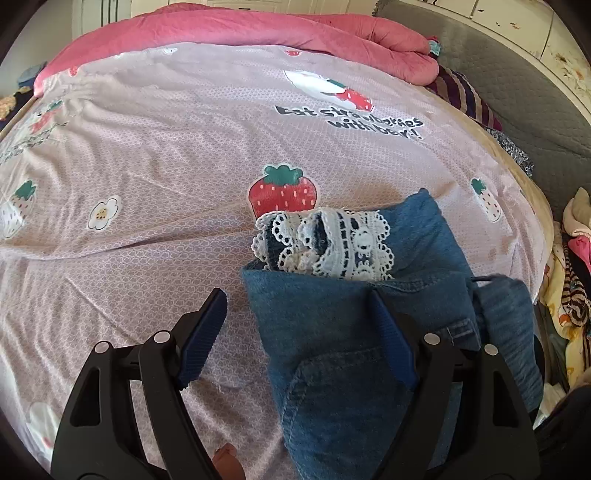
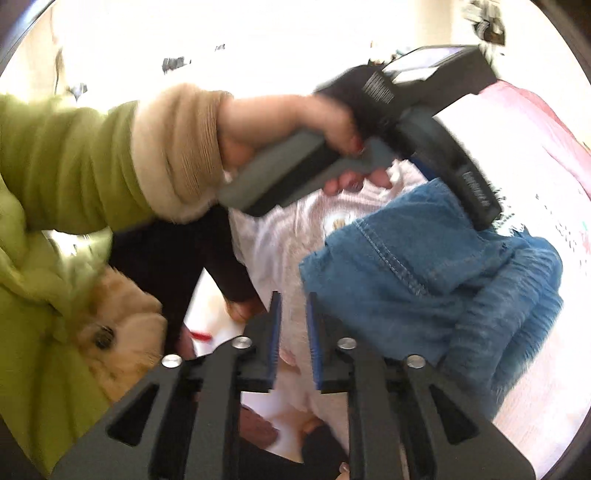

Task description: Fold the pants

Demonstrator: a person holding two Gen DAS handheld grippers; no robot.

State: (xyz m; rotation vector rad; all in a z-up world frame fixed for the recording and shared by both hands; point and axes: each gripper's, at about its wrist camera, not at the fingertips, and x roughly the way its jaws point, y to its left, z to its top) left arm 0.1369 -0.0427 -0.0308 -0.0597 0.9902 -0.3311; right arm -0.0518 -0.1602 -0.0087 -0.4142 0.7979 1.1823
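A: Pants (image 1: 354, 332) lie on the near right part of the bed sheet (image 1: 147, 155), already bunched into a small denim bundle, and the lace trim (image 1: 325, 243) shows at its far end. What is the state of the tongs?

B: The left gripper (image 1: 299, 332) stands wide. One finger (image 1: 203, 332) rests over the bare sheet and the other lies on the denim, so nothing is pinched. The right gripper (image 2: 293, 339) is narrow, with only a small gap between the pads, and I see no cloth inside it.

A: How can the step be done well, in your judgement?

B: I think the fold is almost made. The left tongs should close on the loose left edge of the denim, take both layers together, and bring it over flat, so that the lace does not stick out.

A: What stands around?

B: A pink quilt (image 1: 258, 33) is heaped at the far side, and striped clothes (image 1: 465, 96) lie at the right edge, both well apart. In the right wrist view the person's left hand (image 2: 295, 129) with the green sleeve (image 2: 66, 158) is over the bundle, so the two tongs can cross there.
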